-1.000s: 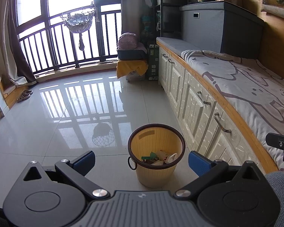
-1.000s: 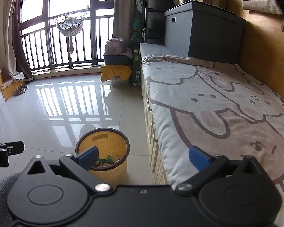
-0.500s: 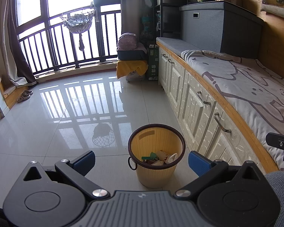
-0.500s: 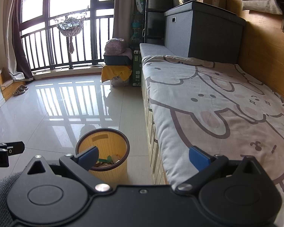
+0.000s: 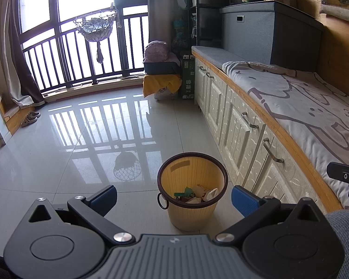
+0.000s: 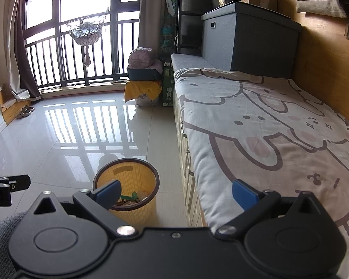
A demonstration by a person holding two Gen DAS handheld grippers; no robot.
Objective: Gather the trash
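From the left wrist view, the left tongs [image 5: 173,195] are spread wide with nothing between the blue pads [image 5: 104,196], held above the glossy tiled floor [image 5: 81,139]. Straight ahead between the pads stands the yellow waste bin [image 5: 192,211] with a dark rim, upright on the floor just beside the white cabinet doors [image 5: 239,134] under the bed. Inside it lies the trash [image 5: 196,194]: crumpled pale wrappers and a green scrap at the bottom. A black part of the other tool [image 5: 344,176] shows at the right edge, over the bed's side. From the right wrist view, the right tongs [image 6: 175,193] are likewise spread wide and hold nothing; the left pad overlaps the bin [image 6: 137,176] in the picture, while the right pad sits over the cartoon-printed bedspread [image 6: 267,139]. The trash [image 6: 132,197] is visible low inside the bin. A grey sleeve [image 6: 0,239] shows at the lower left corner.
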